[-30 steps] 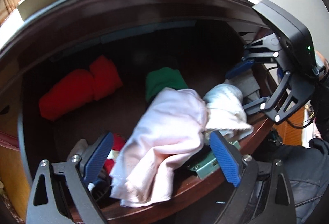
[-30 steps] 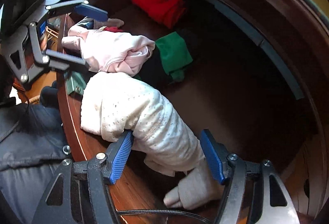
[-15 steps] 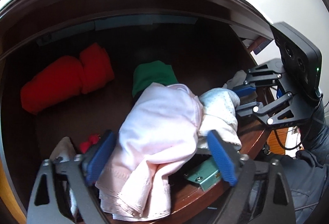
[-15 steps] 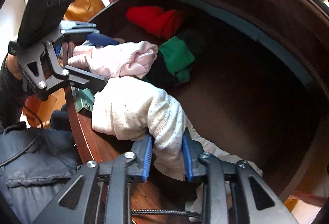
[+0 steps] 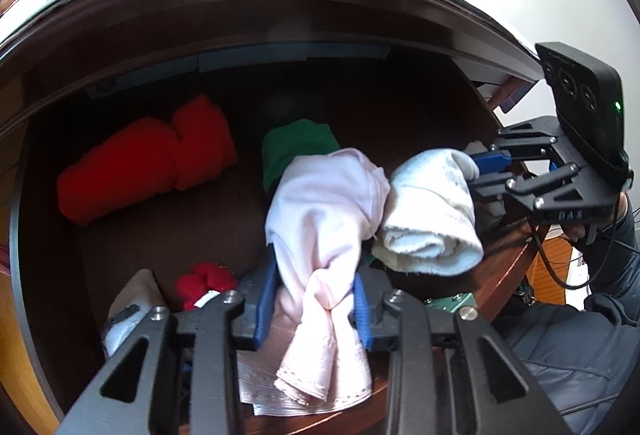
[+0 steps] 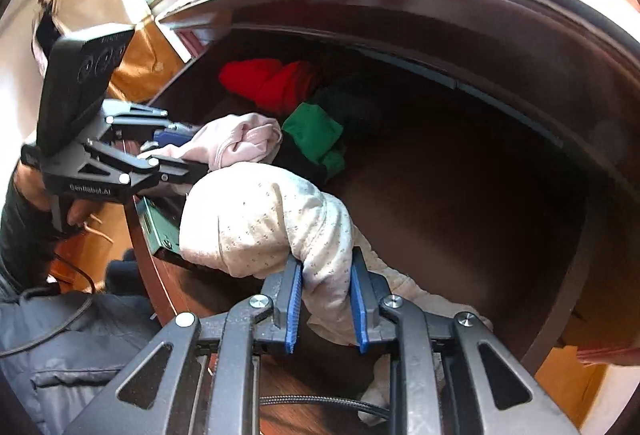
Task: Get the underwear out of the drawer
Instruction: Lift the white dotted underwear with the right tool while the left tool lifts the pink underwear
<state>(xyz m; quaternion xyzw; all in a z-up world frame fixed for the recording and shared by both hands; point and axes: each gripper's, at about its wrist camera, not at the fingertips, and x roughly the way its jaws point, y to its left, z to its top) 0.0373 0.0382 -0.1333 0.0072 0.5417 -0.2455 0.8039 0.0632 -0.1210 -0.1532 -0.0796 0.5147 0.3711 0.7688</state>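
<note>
The dark wooden drawer [image 5: 500, 275] stands pulled out. My left gripper [image 5: 314, 291] is closing, and its blue pads squeeze a bunched pale pink underwear [image 5: 324, 203] that hangs over the drawer's front edge. Just right of it lies a rolled white dotted underwear [image 5: 428, 219], gripped at its far end by my right gripper [image 5: 486, 169]. In the right wrist view, my right gripper [image 6: 326, 299] is shut on that white dotted underwear [image 6: 264, 219], held up above the drawer rim [image 6: 140, 235]. Beyond it, the left gripper [image 6: 184, 151] holds the pink underwear [image 6: 236, 143].
Inside the drawer lie a rolled red garment [image 5: 144, 163], a green one [image 5: 296, 147] over something dark, and a small red item [image 5: 204, 281] near the front. A green metal lock plate [image 6: 156, 227] sits on the front rim. A person's dark jacket [image 5: 568, 355] is close to the drawer front.
Both grippers went from wide open to shut, the left on the pink underwear, the right on the white dotted one. The right gripper has lifted its piece and rolled.
</note>
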